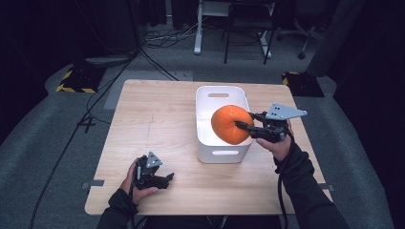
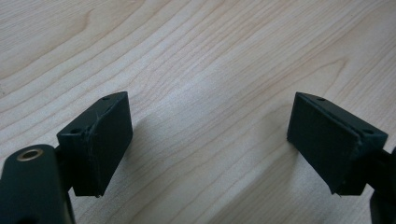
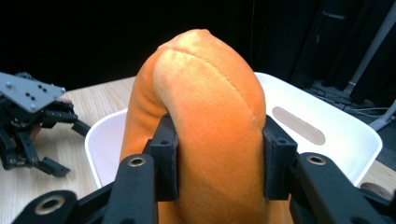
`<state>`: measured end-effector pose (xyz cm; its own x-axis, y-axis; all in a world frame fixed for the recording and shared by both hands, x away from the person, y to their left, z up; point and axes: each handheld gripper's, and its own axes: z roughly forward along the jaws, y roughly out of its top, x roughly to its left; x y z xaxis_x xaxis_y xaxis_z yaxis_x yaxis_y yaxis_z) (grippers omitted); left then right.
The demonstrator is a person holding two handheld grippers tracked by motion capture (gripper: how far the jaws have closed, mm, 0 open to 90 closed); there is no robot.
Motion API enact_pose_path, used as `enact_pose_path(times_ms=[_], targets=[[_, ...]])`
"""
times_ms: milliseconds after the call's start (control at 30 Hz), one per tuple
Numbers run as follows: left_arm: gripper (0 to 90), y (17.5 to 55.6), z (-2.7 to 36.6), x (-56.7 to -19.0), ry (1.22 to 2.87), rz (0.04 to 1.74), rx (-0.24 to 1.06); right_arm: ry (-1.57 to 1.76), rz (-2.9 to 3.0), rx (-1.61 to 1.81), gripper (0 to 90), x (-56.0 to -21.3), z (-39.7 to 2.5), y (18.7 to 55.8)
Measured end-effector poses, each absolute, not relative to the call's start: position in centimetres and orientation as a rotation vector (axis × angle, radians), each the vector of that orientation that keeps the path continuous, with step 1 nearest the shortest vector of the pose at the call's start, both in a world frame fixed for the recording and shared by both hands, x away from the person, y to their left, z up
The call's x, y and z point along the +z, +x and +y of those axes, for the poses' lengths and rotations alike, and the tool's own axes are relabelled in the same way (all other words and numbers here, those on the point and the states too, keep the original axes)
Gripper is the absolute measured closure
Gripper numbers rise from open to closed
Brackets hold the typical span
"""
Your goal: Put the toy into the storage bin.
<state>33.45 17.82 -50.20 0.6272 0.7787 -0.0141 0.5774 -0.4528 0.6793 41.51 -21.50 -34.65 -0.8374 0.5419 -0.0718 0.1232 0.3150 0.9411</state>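
An orange plush ball hangs over the white bin, which stands right of the table's middle. My right gripper comes in from the right and is shut on the plush. In the right gripper view the two black jaws squeeze the soft orange plush on both sides above the bin. My left gripper rests in a hand on the table near the front left edge. Its pads stand wide apart over bare wood, holding nothing.
The light wooden table stands on grey carpet. Cables, a chair and desk legs lie on the floor beyond its far edge. The left gripper lies at the left of the right gripper view.
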Motion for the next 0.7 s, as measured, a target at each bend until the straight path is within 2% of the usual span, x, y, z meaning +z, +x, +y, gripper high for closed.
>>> enact_pose_path(times_ms=[700], targets=[[14.6,33.5,17.8,-50.2,2.187,1.051,0.401,0.547,2.411,1.342,54.6,-35.7,-20.3,42.8]])
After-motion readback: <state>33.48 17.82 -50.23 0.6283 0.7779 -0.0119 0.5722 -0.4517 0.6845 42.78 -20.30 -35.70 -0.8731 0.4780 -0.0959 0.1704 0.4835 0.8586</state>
